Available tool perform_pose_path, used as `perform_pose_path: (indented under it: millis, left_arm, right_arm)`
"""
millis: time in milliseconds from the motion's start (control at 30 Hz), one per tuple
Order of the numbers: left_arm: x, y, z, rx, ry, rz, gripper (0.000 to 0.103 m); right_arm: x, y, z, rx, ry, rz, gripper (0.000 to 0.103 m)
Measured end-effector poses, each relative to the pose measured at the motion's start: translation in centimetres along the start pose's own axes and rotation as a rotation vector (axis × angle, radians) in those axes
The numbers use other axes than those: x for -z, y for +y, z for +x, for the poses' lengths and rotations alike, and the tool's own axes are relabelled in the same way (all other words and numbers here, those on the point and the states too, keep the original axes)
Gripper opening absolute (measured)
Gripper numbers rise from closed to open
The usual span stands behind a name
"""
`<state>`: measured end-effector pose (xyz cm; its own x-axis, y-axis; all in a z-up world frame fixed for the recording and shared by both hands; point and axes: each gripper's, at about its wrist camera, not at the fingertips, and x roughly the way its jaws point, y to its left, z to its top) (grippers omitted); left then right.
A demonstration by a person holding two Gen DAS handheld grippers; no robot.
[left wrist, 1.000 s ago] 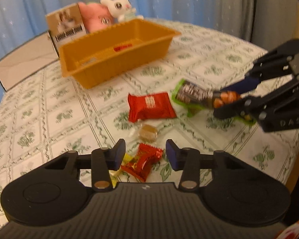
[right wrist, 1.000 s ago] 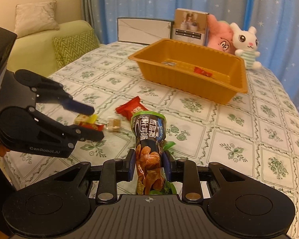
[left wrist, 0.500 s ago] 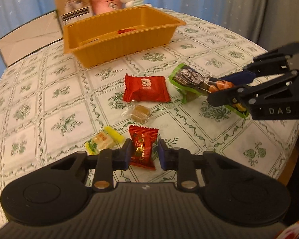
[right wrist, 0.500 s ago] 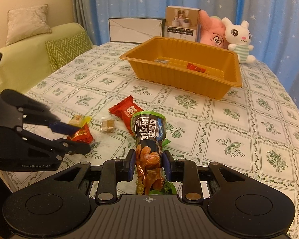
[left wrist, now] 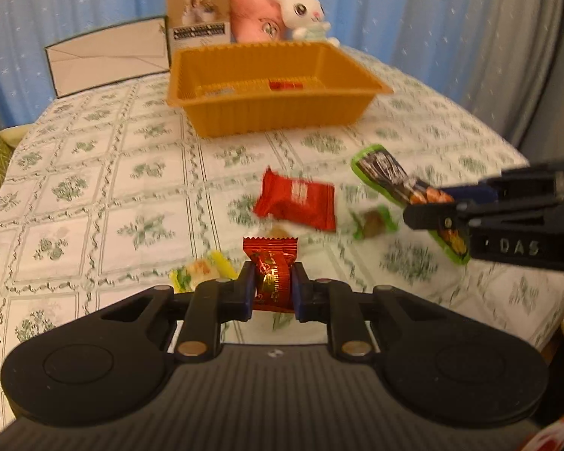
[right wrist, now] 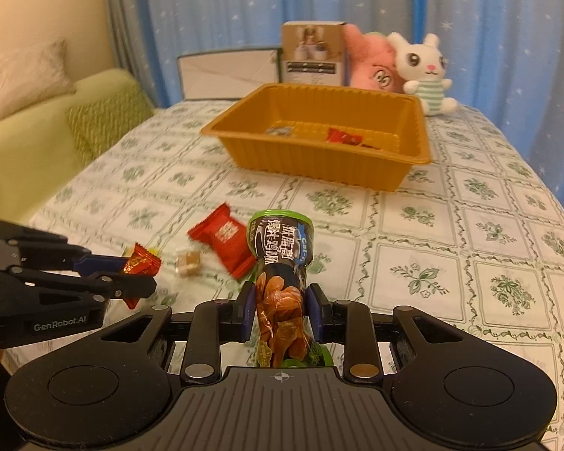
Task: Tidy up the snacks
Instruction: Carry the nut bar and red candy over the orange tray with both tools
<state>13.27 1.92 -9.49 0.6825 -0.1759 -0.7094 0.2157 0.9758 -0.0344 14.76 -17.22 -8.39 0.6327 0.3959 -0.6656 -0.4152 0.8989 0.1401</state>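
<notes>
My left gripper (left wrist: 270, 291) is shut on a small red foil candy (left wrist: 272, 274) and holds it above the tablecloth; it also shows in the right wrist view (right wrist: 141, 263). My right gripper (right wrist: 280, 314) is shut on a long green-and-black snack pack (right wrist: 282, 263), seen at the right of the left wrist view (left wrist: 394, 180). An orange tray (left wrist: 274, 112) (right wrist: 319, 165) stands further back with a red packet (right wrist: 344, 137) inside. On the cloth lie a red square packet (left wrist: 297, 205) (right wrist: 225, 238), a brown wrapped candy (right wrist: 188, 261), a yellow candy (left wrist: 201, 270) and a green-wrapped candy (left wrist: 374, 221).
Behind the tray stand a cardboard box (right wrist: 312, 58), a pink plush (right wrist: 372, 64), a white rabbit plush (right wrist: 426, 73) and a white framed board (left wrist: 107, 58). A green sofa with cushions (right wrist: 56, 124) is left of the table. Blue curtains hang behind.
My left gripper has shut on the small red candy and lifted it off the cloth, turning toward the tray. My right gripper has kept its hold on the snack pack and risen a little.
</notes>
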Motion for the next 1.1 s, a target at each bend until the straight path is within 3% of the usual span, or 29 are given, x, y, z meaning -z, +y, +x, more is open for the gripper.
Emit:
perform_pose_path:
  millis: [233, 600, 1100]
  left_arm:
    - [-2.9, -0.3, -0.6, 0.01, -0.061, -0.058, 0.017]
    - [-7.9, -0.7, 0.7, 0.03, -0.12, -0.035, 0.017]
    - [-13.9, 1.6, 4.7, 0.03, -0.178, -0.036, 0.017]
  right_arm:
    - [-1.4, -1.0, -0.7, 0.028, -0.044, 0.057, 0.029]
    - [-5.5, -2.8, -0.9, 0.056, -0.127, 0.106, 0.029]
    - [-11.7, -5.4, 2.8, 0.067, -0.178, 0.117, 0.029]
